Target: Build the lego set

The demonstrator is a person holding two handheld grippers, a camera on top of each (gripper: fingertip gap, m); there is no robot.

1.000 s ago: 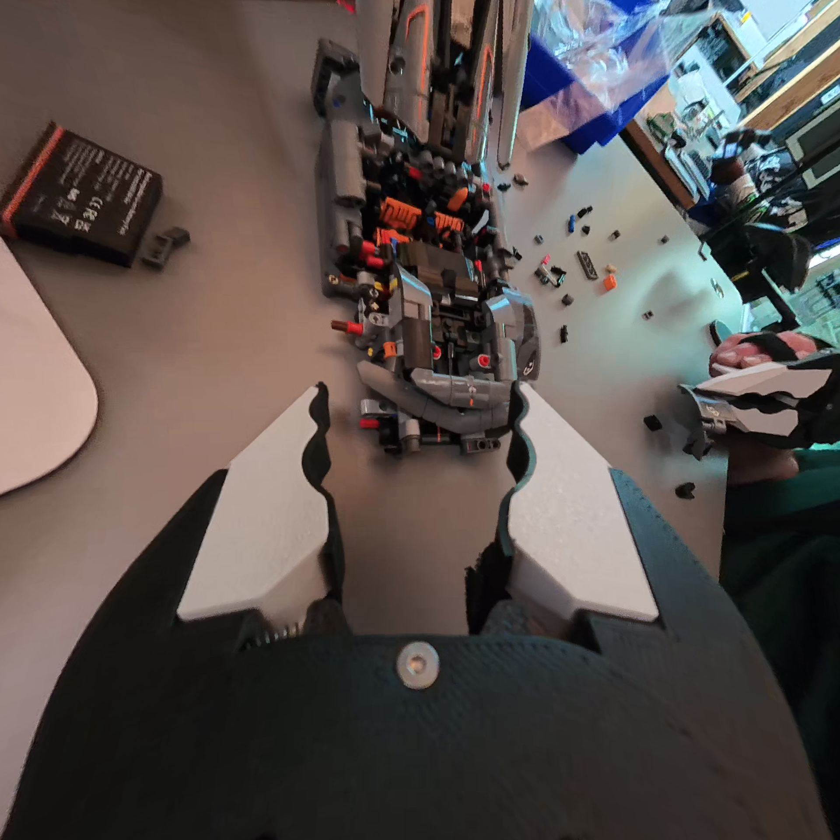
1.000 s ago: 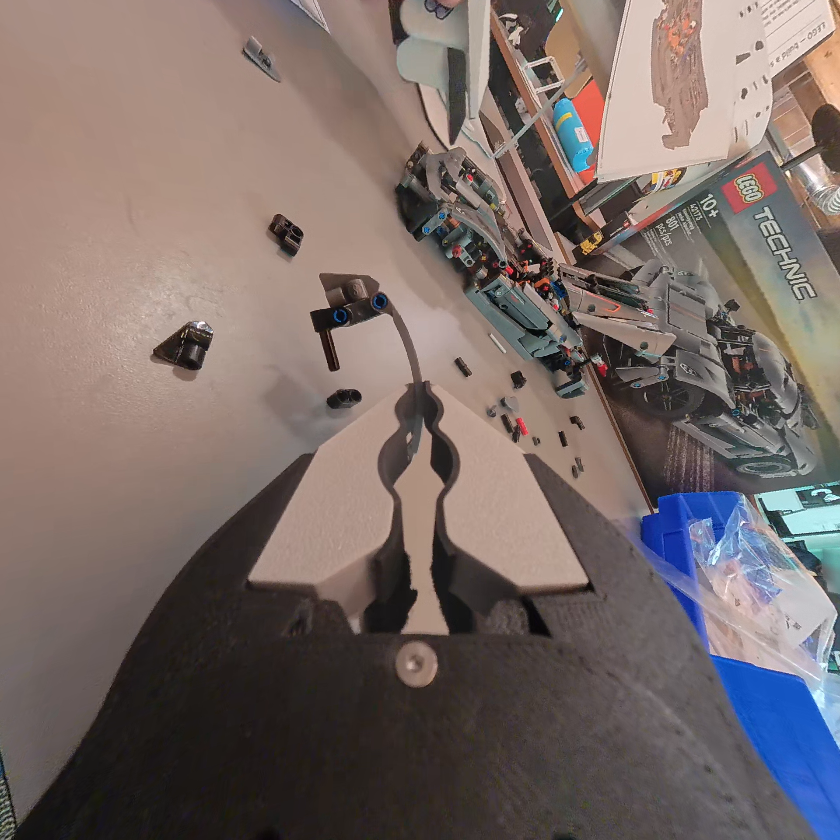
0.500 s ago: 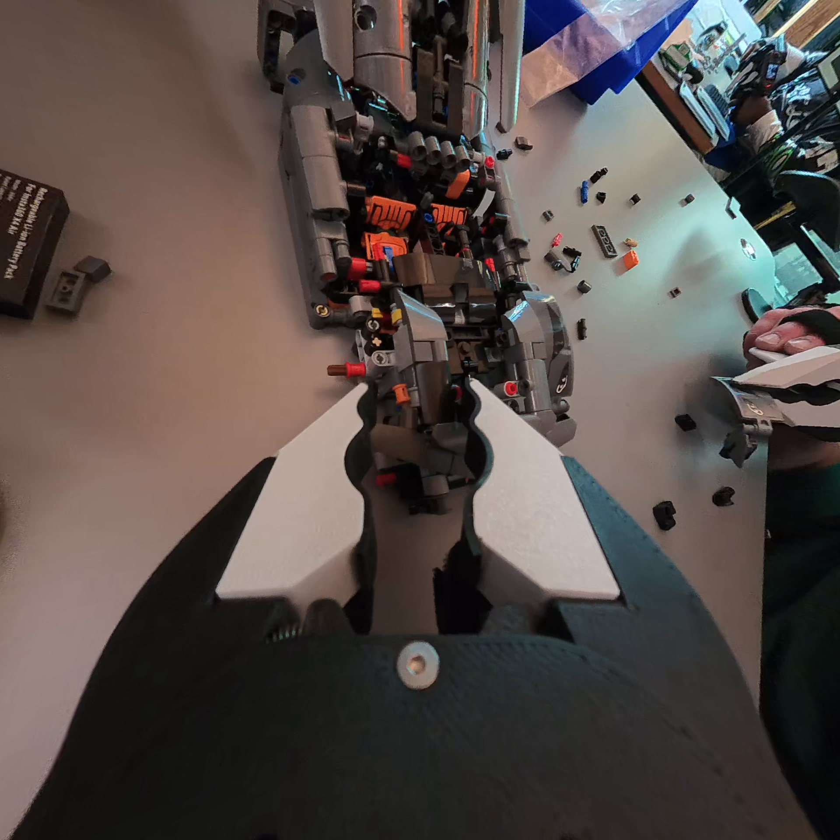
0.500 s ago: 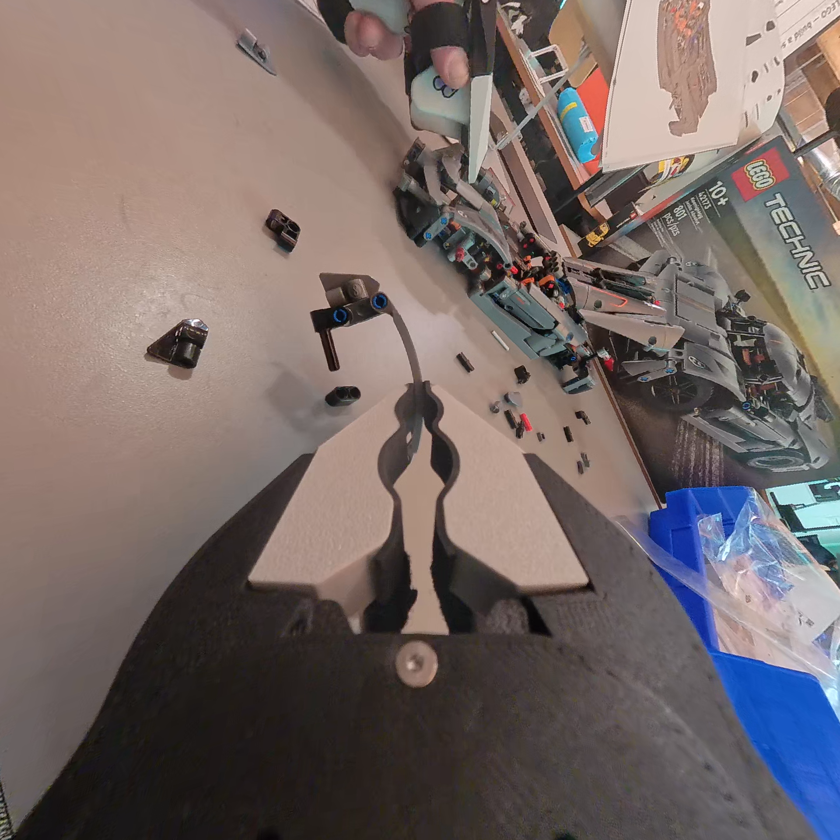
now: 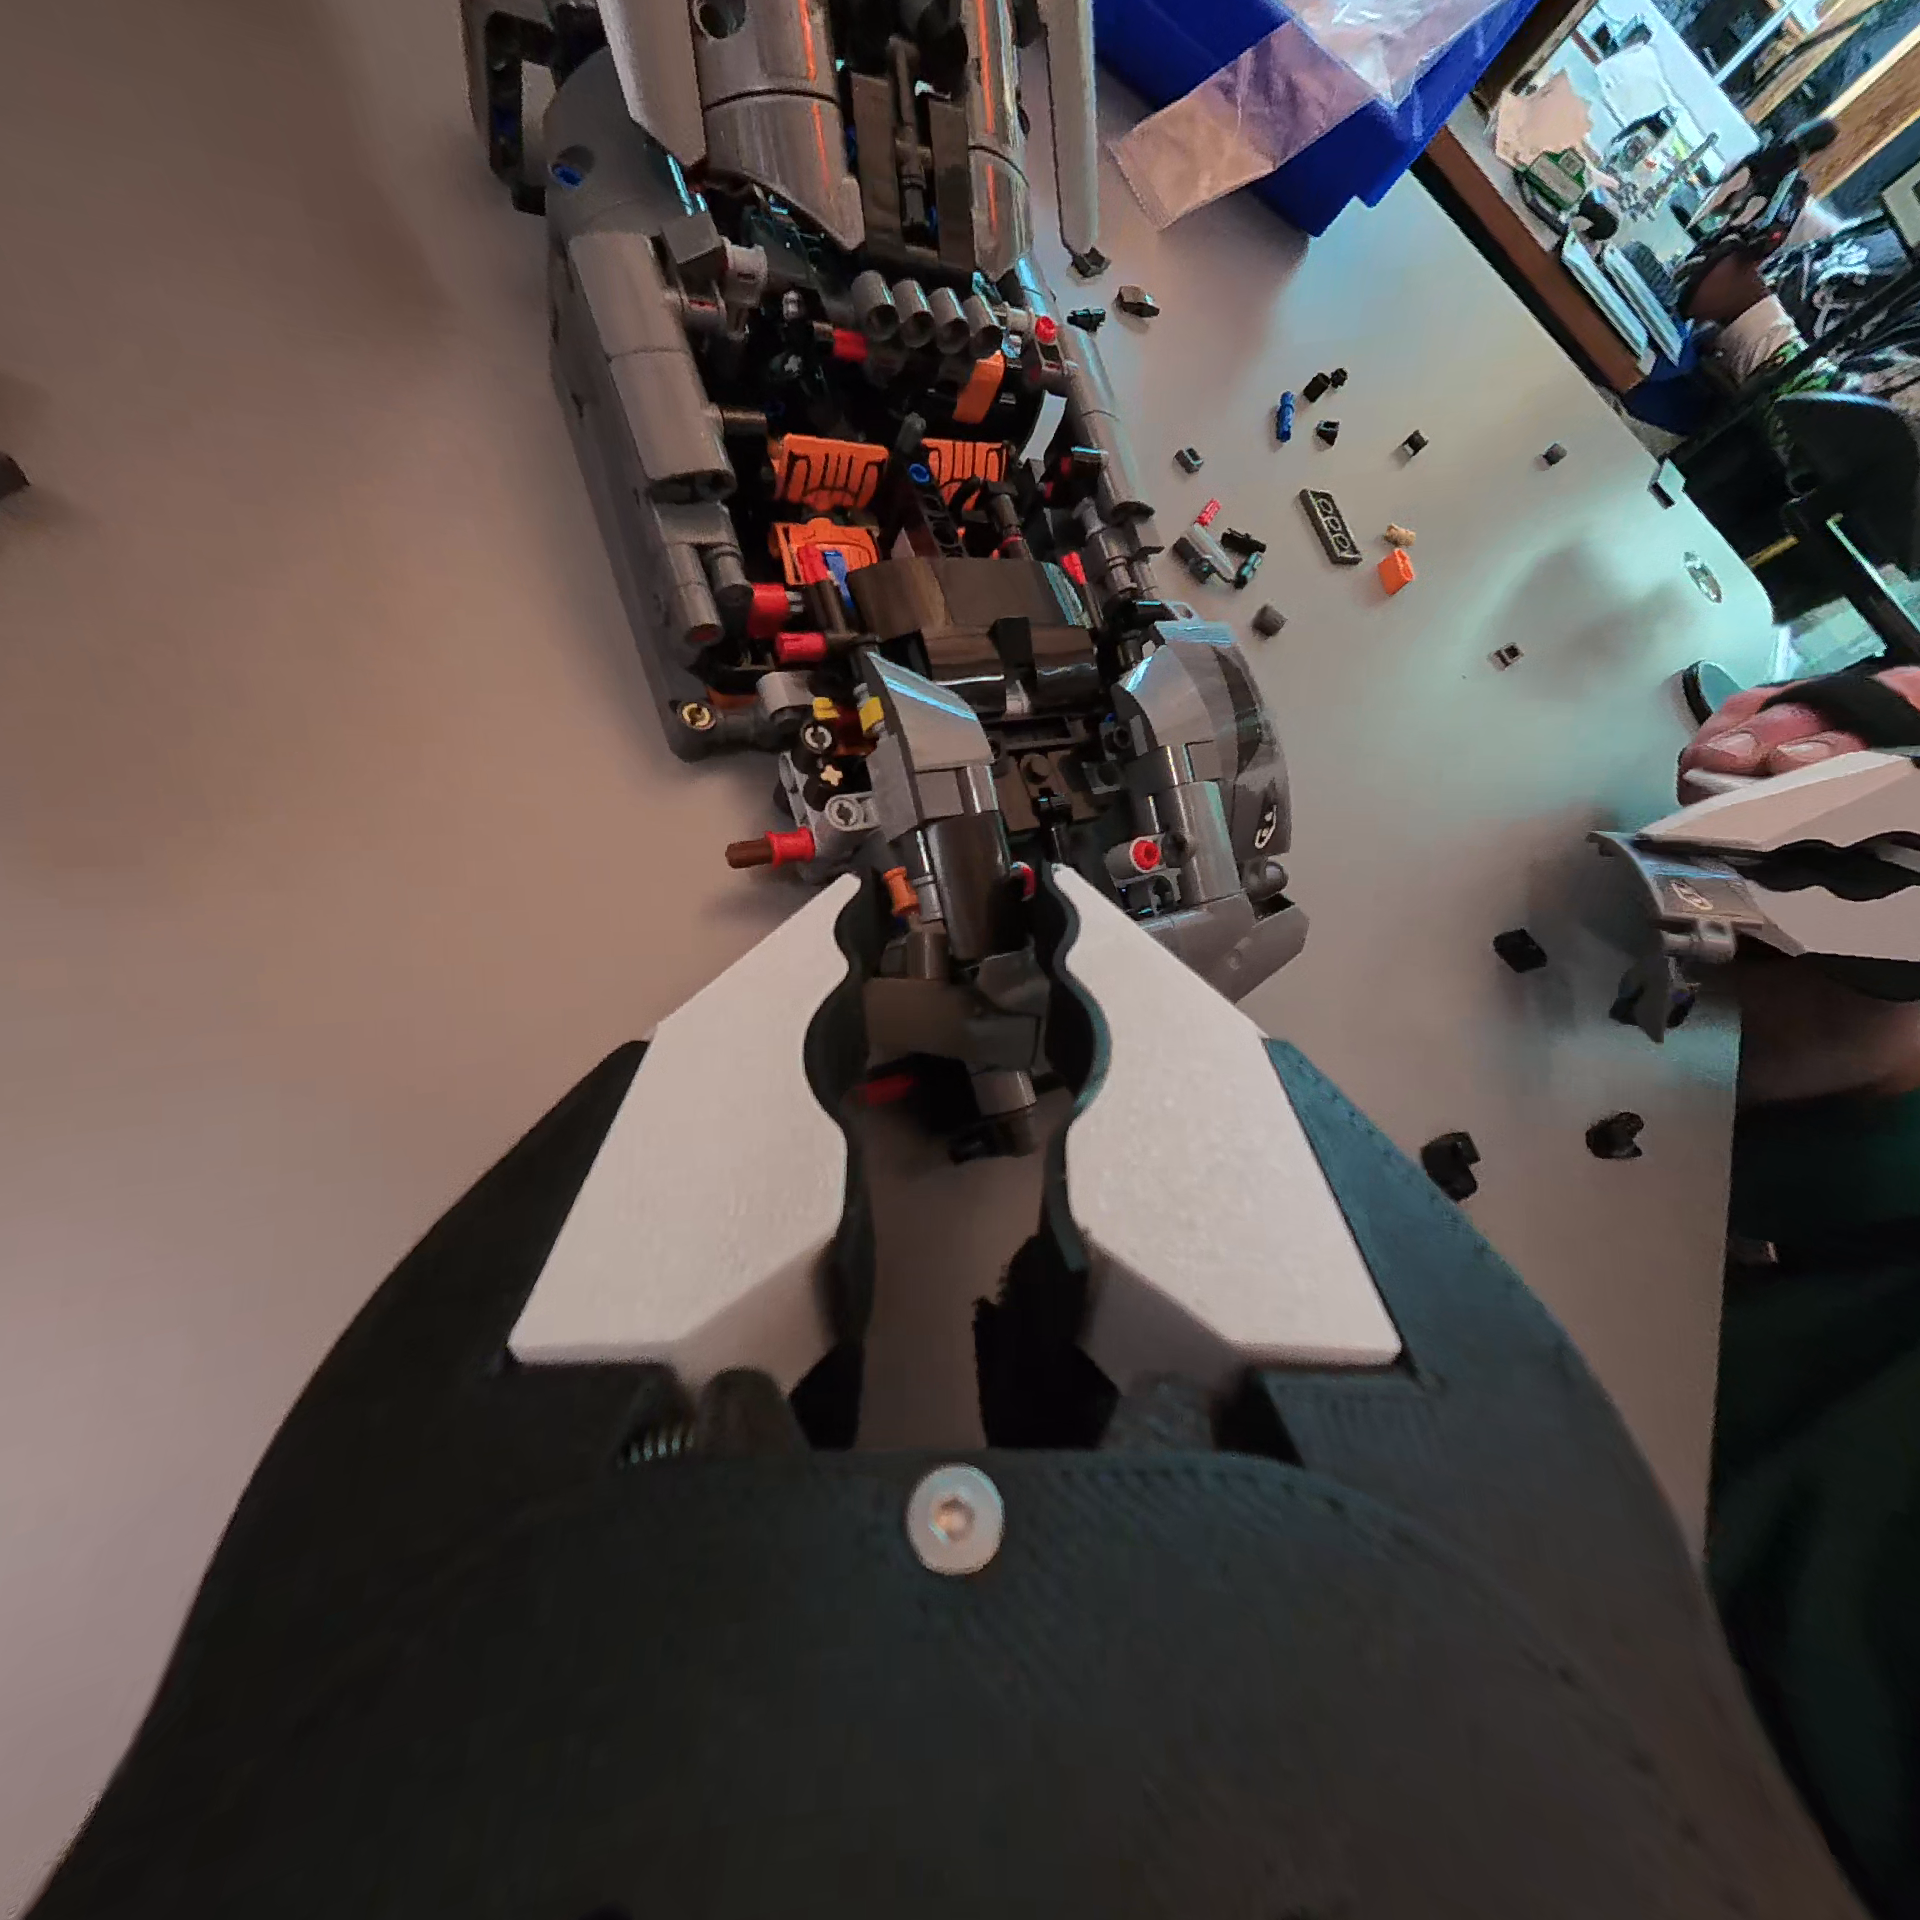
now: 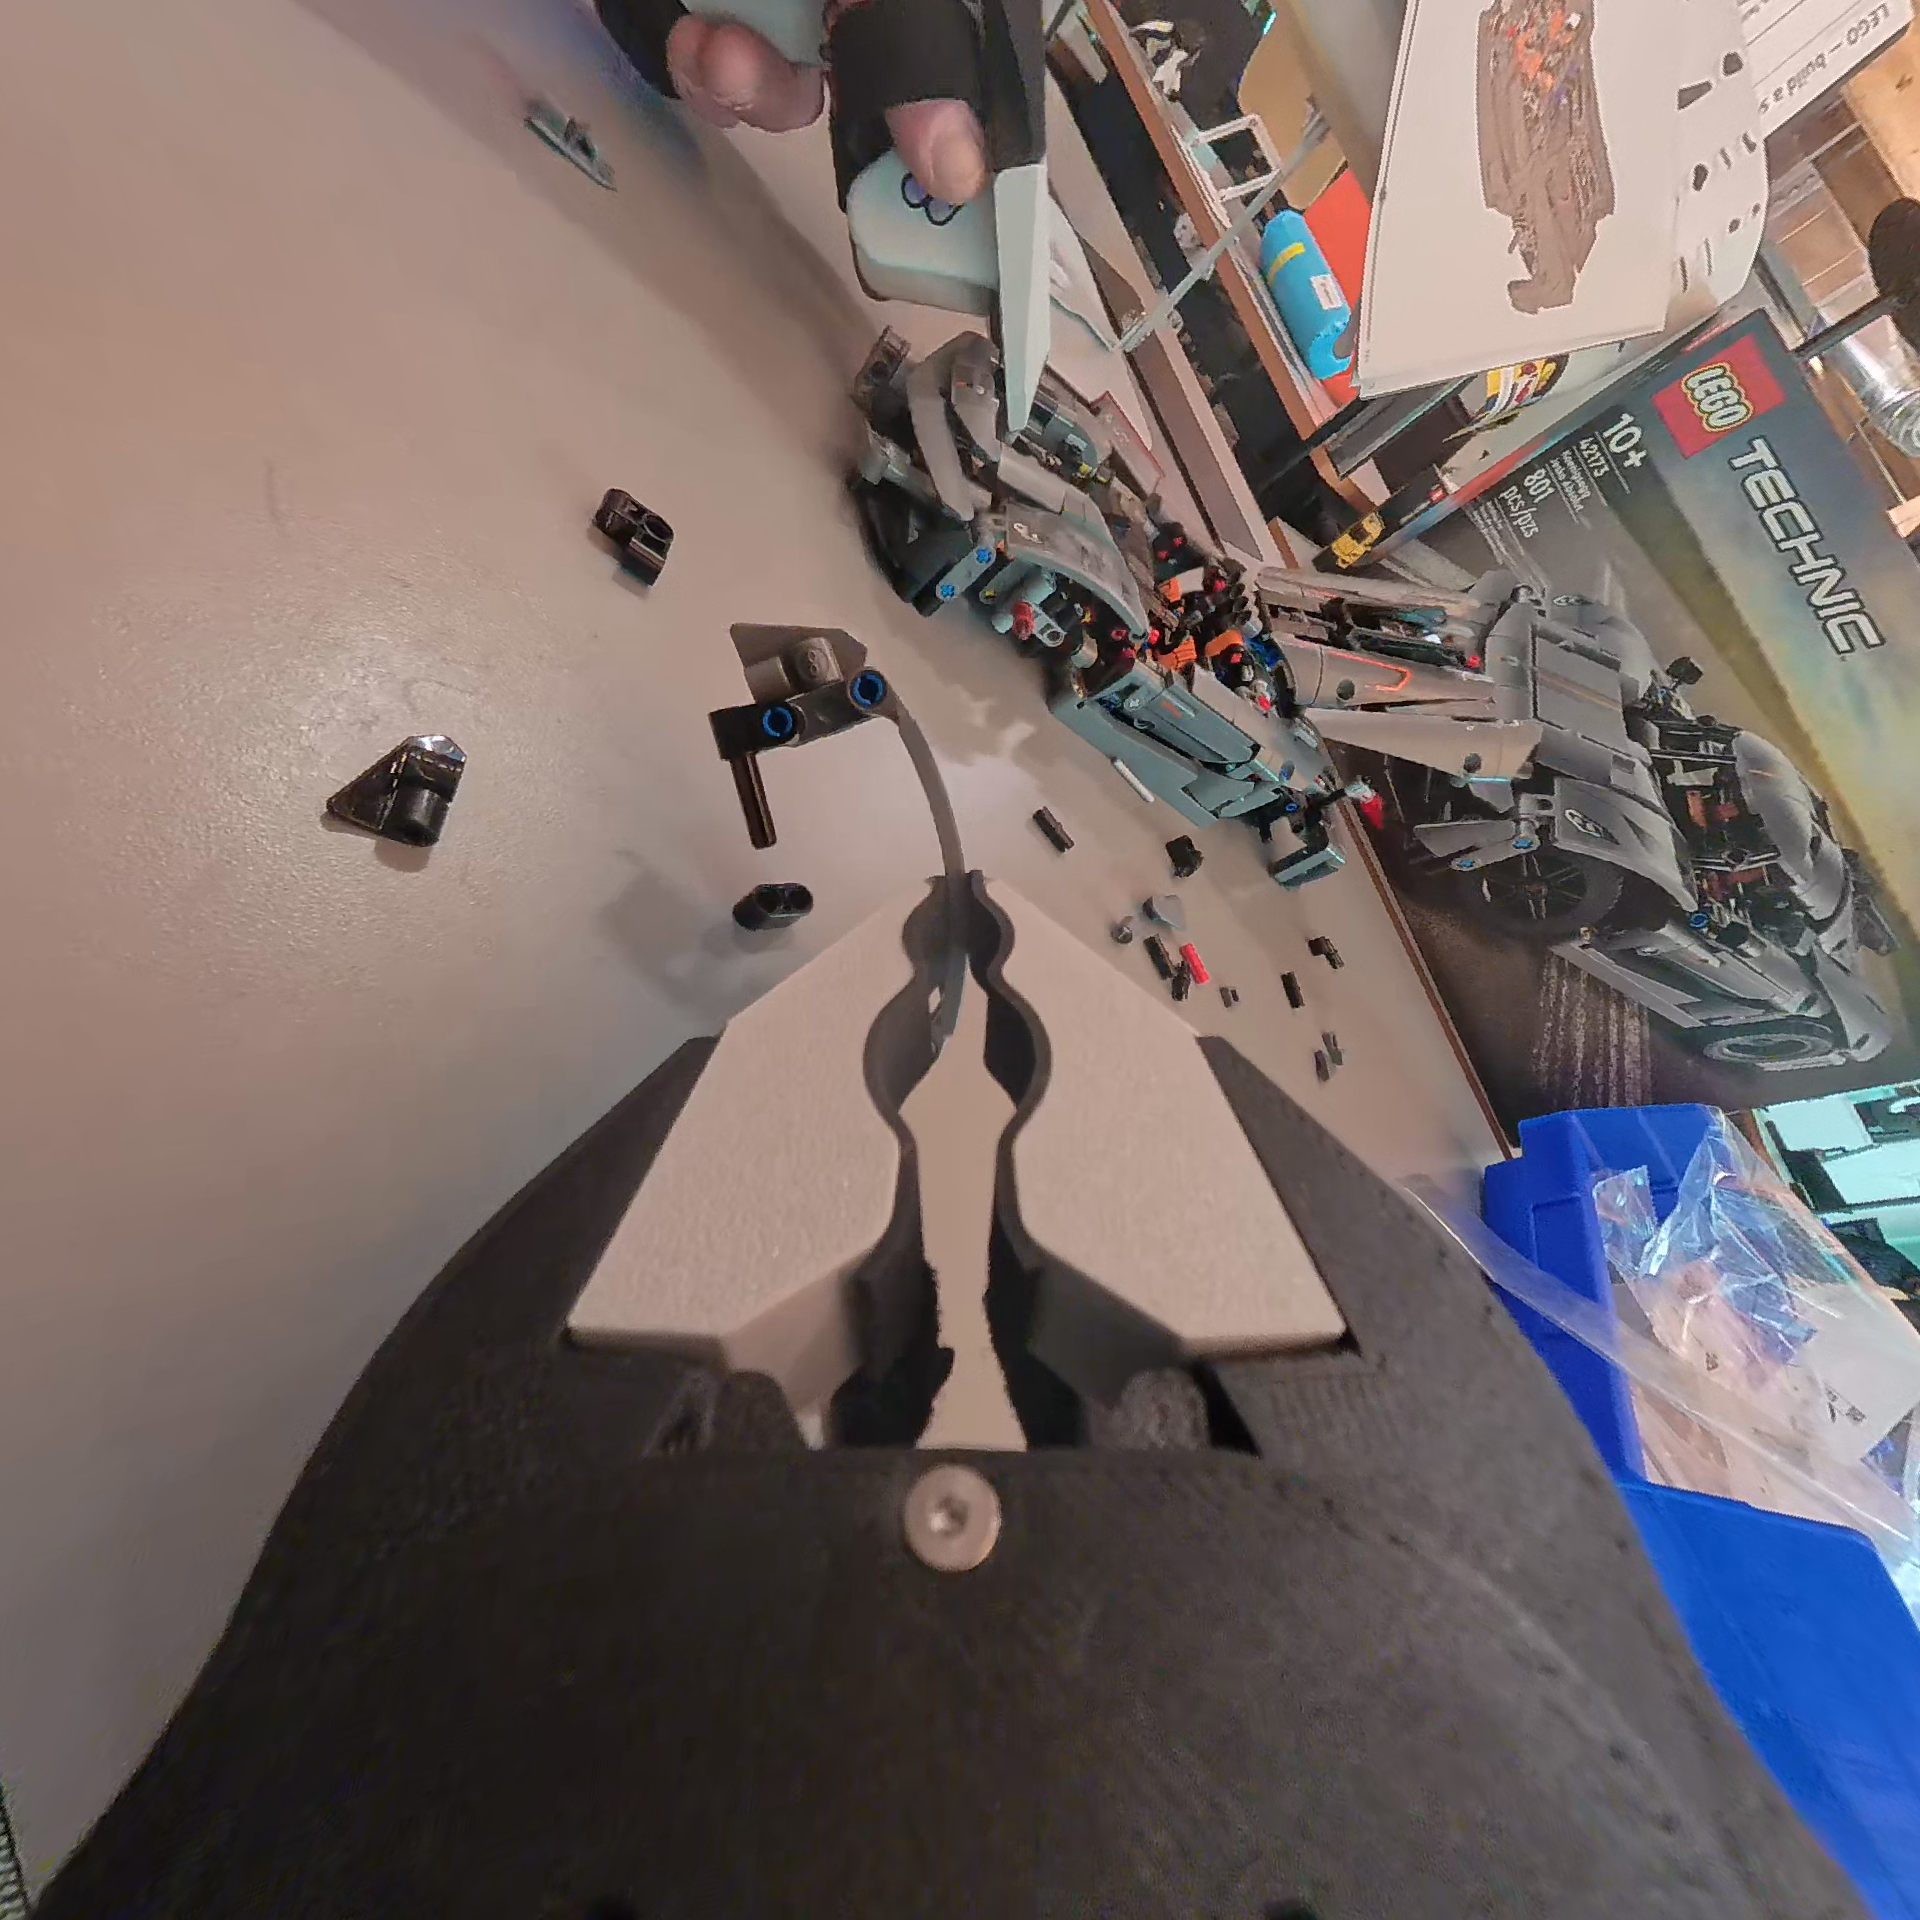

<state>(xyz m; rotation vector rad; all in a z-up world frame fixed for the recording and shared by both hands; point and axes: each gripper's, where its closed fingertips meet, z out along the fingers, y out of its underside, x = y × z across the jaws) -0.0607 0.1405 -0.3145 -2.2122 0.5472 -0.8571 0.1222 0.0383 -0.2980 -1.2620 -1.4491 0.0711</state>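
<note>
The grey Lego car (image 5: pixel 665 416), partly built, lies on the table with its nose toward me. My left gripper (image 5: pixel 956 883) is shut on the car's nose, white fingers (image 5: pixel 727 1122) on either side. In the right wrist view it (image 6: pixel 1003 416) shows far off at the car (image 6: pixel 1091 623). My right gripper (image 6: pixel 961 888) is shut on a thin curved grey panel (image 6: pixel 930 790), which carries a black beam with blue pins (image 6: pixel 800 707) at its far end, held above the table. It shows at the right edge of the left wrist view (image 5: pixel 1766 862), apart from the car.
Small loose pieces (image 5: pixel 1330 520) lie right of the car. Black pieces (image 6: pixel 400 790) (image 6: pixel 634 530) (image 6: pixel 774 904) lie on the table near the held panel. A blue bin with a plastic bag (image 6: pixel 1766 1455), the set's box (image 6: pixel 1714 623) and an open booklet (image 6: pixel 1558 177) stand behind. The grippers' ends are close to 20 cm from one another.
My left gripper moved forward over the car's nose and closed on it from wide open. The right gripper kept hold of the panel and barely moved.
</note>
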